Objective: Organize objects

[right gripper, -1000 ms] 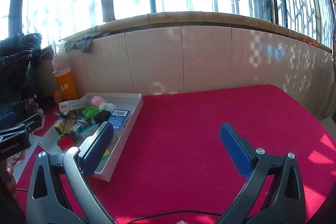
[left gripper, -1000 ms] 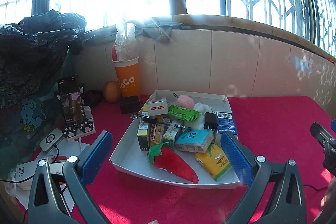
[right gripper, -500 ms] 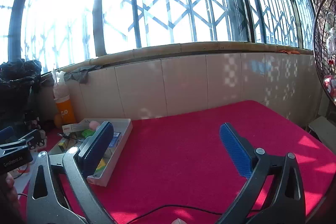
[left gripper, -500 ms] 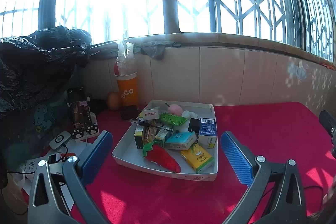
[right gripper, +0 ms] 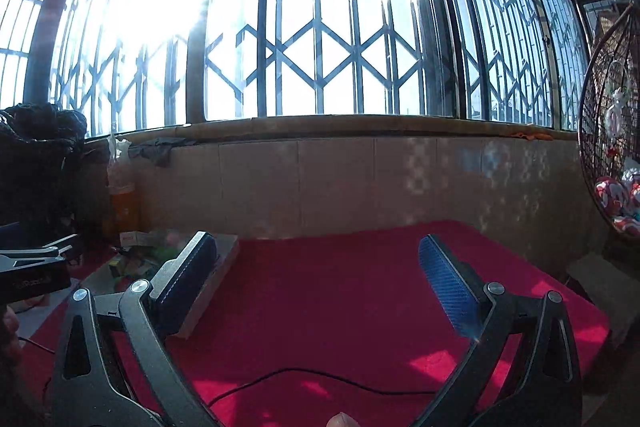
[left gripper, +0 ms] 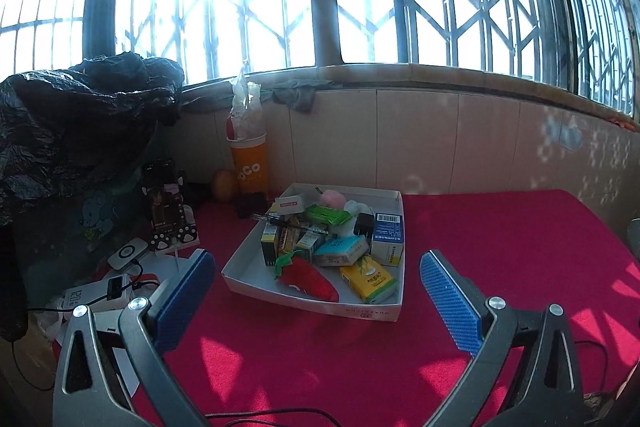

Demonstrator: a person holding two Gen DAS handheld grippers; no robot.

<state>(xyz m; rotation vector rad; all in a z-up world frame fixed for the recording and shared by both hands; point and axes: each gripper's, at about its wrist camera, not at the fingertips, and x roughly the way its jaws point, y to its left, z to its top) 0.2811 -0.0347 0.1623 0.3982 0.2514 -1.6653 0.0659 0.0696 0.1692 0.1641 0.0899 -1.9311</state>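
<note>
Both your left tongs (left gripper: 316, 281) and right tongs (right gripper: 318, 263) gape wide, holding nothing. The tray (left gripper: 312, 301) of clutter sits on the red worktop (left gripper: 500, 235), far left, beyond your left tongs.

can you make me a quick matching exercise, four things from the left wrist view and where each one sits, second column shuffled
Things:
1. red strawberry plush
2. yellow carton
3. orange cup
4. phone

Places:
A. propped on a paw-print stand, left of the white box
B. against the tiled wall, behind the box
C. near-right corner of the box
D. near edge of the box, left of the yellow carton

Pairs: 1-D, 2-C, 3-B, 4-A
</note>
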